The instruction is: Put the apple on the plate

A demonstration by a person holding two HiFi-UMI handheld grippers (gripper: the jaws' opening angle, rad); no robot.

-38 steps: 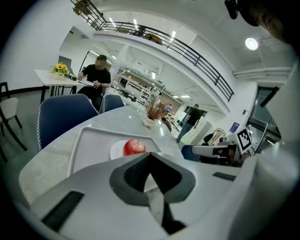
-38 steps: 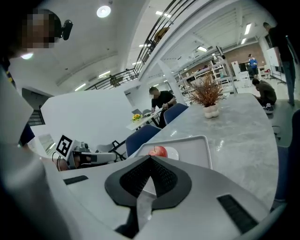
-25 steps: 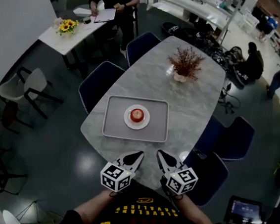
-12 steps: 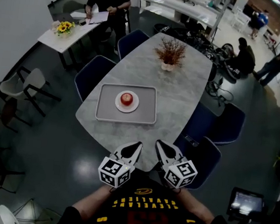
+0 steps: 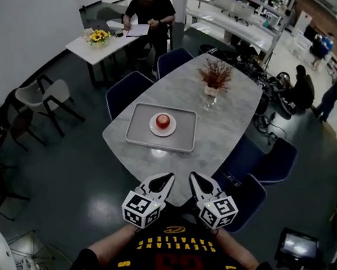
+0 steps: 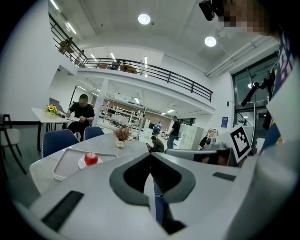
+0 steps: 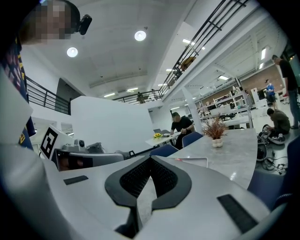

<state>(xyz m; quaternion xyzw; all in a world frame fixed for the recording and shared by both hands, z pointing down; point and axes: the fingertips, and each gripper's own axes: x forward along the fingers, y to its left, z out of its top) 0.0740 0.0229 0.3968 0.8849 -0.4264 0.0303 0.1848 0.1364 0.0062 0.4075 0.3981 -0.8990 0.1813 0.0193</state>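
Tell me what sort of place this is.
Probably an open-plan office or lab workspace: a long meeting table ringed by blue chairs, a person writing at a side desk, and workbenches with equipment along the back.

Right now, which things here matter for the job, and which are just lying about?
Job: apple, sitting on the white plate; left gripper and right gripper, both shut, empty.
Lying about: tray under the plate, vase of dried twigs, blue chairs, yellow flowers on the side table.
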